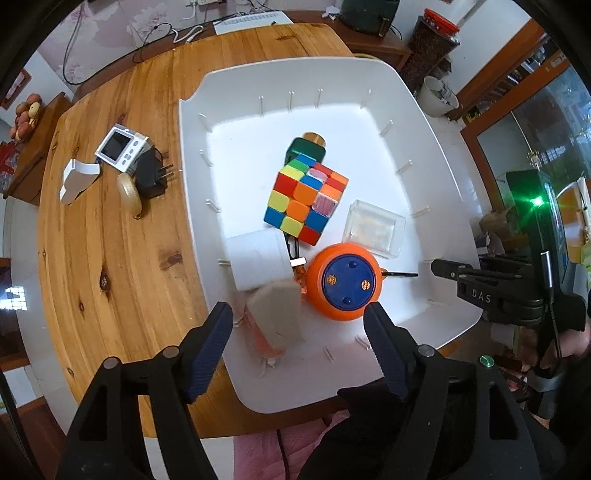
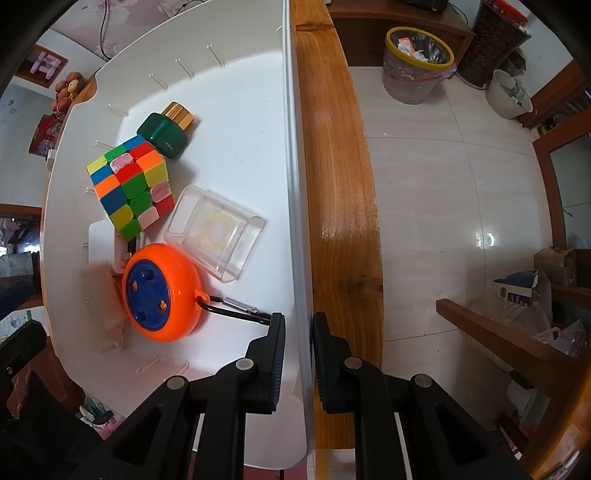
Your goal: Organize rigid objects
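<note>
A white bin (image 1: 332,79) sits on the wooden table (image 1: 122,258). Inside lie a colour cube (image 1: 304,199), a green bottle with a gold cap (image 1: 306,147), a clear plastic box (image 1: 373,227), an orange disc with a blue face (image 1: 345,282), a white block (image 1: 256,258) and a blurred beige-and-orange object (image 1: 275,319). My left gripper (image 1: 297,312) hangs open over the bin's near end. The beige object is between its fingers, touching neither pad. My right gripper (image 2: 299,332) is shut on the bin's right wall (image 2: 295,221), and also shows in the left wrist view (image 1: 454,273).
Left of the bin on the table lie a small white camera (image 1: 120,147), a black plug adapter (image 1: 153,175), a gold oval piece (image 1: 129,190) and a white holder (image 1: 77,179). Cables and a white device (image 1: 253,22) are at the far edge. A waste bin (image 2: 417,64) stands on the floor.
</note>
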### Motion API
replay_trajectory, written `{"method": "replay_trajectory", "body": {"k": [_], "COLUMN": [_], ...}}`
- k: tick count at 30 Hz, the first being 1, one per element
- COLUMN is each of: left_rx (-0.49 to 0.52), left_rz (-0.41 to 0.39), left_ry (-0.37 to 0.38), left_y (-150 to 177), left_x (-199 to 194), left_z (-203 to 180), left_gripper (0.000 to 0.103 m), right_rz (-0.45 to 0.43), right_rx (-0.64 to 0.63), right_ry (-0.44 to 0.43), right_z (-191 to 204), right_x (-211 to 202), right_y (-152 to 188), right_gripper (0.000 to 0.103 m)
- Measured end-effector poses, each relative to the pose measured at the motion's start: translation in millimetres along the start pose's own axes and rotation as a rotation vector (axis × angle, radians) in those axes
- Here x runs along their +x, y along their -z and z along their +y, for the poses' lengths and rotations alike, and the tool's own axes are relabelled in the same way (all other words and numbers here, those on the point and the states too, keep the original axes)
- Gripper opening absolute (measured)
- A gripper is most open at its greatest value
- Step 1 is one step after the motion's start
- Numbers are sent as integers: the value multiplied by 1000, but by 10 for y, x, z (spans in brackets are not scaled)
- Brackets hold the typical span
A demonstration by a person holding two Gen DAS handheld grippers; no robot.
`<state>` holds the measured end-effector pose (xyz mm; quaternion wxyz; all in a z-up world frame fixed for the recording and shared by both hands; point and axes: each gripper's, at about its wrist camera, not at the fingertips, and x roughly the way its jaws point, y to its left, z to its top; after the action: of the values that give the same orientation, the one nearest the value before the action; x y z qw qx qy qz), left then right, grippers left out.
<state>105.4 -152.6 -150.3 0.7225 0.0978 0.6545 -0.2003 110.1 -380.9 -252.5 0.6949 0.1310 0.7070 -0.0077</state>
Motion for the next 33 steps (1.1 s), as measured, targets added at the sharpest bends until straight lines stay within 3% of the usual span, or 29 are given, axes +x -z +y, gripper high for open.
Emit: {"method": "replay_trajectory", "body": {"k": [12, 23, 33], "left_rx": [-143, -339, -456], "left_rz": [-170, -180, -183], "left_ry": [7, 31, 26], "left_y": [9, 9, -91], "left_x": [-309, -257, -117], "left_z": [401, 1058, 1554], "left_gripper": [76, 76, 76], "right_rz": [-1, 12, 31], "right_rx": [-6, -1, 40], "right_ry": [8, 17, 47], "right_z": [49, 66, 71], "right_x": [4, 7, 10], "right_y": [17, -19, -93], "right_gripper": [15, 15, 8]}}
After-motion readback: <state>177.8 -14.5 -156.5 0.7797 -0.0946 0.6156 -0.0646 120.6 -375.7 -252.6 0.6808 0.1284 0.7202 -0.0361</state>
